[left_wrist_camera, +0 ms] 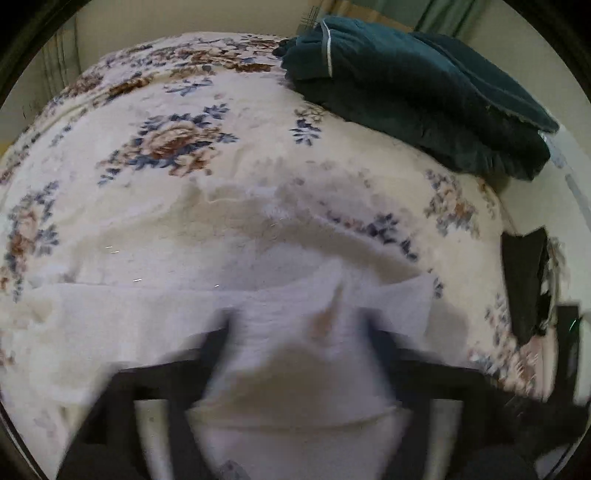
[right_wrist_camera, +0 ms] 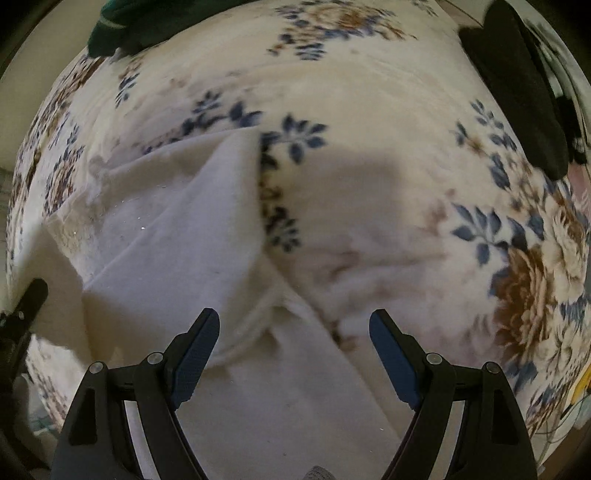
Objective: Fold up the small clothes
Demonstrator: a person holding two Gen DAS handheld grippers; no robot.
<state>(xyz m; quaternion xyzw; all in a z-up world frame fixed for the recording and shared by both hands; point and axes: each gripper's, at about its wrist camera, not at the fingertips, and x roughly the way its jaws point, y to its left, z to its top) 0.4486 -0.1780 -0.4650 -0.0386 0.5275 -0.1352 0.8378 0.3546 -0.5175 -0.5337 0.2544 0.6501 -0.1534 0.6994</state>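
Observation:
A small white garment point(left_wrist_camera: 147, 314) lies on a floral blanket point(left_wrist_camera: 177, 140). In the left wrist view my left gripper point(left_wrist_camera: 299, 325) hangs low over it, blurred by motion; its fingers stand apart with a raised fold of the white cloth between them. In the right wrist view the same garment point(right_wrist_camera: 177, 236) lies partly folded at the left and runs down between the fingers. My right gripper point(right_wrist_camera: 293, 325) is open above the cloth's edge and holds nothing. The left gripper's tip point(right_wrist_camera: 31, 299) shows at the far left.
A dark green folded garment point(left_wrist_camera: 424, 92) lies at the far right of the blanket; its edge also shows in the right wrist view point(right_wrist_camera: 122, 26). A black cloth point(right_wrist_camera: 524, 92) lies at the right edge, also seen in the left wrist view point(left_wrist_camera: 524, 280).

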